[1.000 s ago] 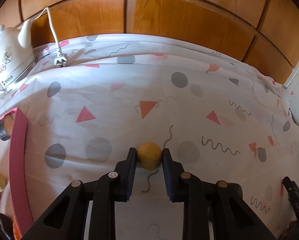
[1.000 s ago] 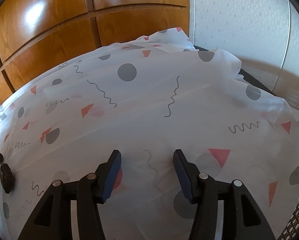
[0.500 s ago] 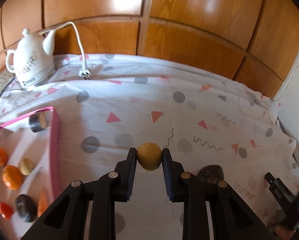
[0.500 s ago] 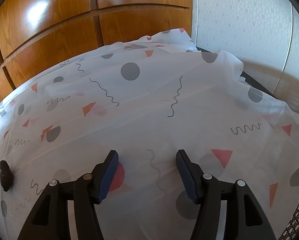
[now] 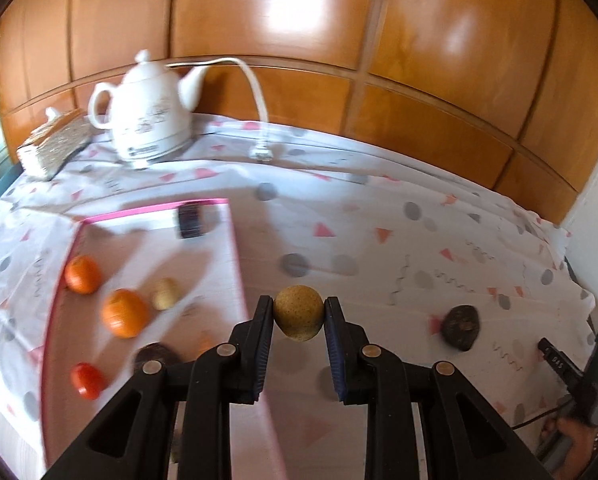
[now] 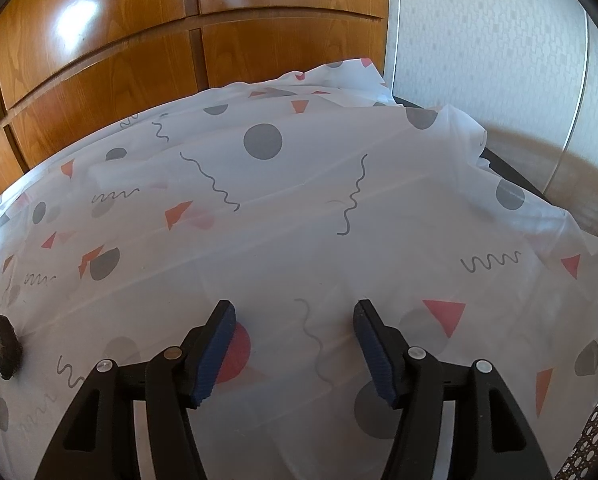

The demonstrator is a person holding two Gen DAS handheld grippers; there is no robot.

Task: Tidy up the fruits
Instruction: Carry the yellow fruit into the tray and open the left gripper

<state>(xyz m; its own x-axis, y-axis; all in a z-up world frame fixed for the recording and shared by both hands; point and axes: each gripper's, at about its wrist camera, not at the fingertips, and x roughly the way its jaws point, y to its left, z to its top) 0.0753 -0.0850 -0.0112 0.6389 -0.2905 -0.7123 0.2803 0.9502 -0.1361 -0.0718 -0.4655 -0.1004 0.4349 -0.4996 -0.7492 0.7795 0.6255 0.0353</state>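
Two wrist views make up this figure. Left wrist view: the left gripper (image 5: 299,312) is clamped on a small round yellow-brown fruit (image 5: 298,318), one dark pad pressing each side, and the fruit is held off the cloth. Beneath and beyond it lies a white tablecloth (image 5: 379,216) printed with grey dots, pink triangles and squiggles. To the left sits a pink-rimmed tray (image 5: 235,248); the held fruit appears just to the right of the tray's right rim. Inside the tray lie two oranges (image 5: 124,313), a small pale fruit (image 5: 165,293) just beside the nearer orange, a small red fruit (image 5: 86,380) near the front, a dark fruit (image 5: 155,354) partly hidden by the gripper, and a dark cylinder-like object (image 5: 190,220) at the far rim, too blurred to identify. A dark wrinkled fruit (image 5: 460,327) rests on the cloth to the right of the gripper, well outside the tray. At the back stand a white kettle (image 5: 147,128), its white cord and plug (image 5: 261,152) trailing onto the cloth, and a glittery box (image 5: 55,144) to the kettle's left. Wooden panels (image 5: 299,32) close the background.

Right wrist view: the right gripper (image 6: 295,330) has its fingers apart, having just been opening, with only bare cloth between the blue pads. It hangs over the same patterned tablecloth (image 6: 299,208). The dark wrinkled fruit (image 6: 5,347) lies on the cloth at the far left edge, well apart from the gripper. Wooden panels (image 6: 119,52) and a pale wall (image 6: 479,40) stand behind.
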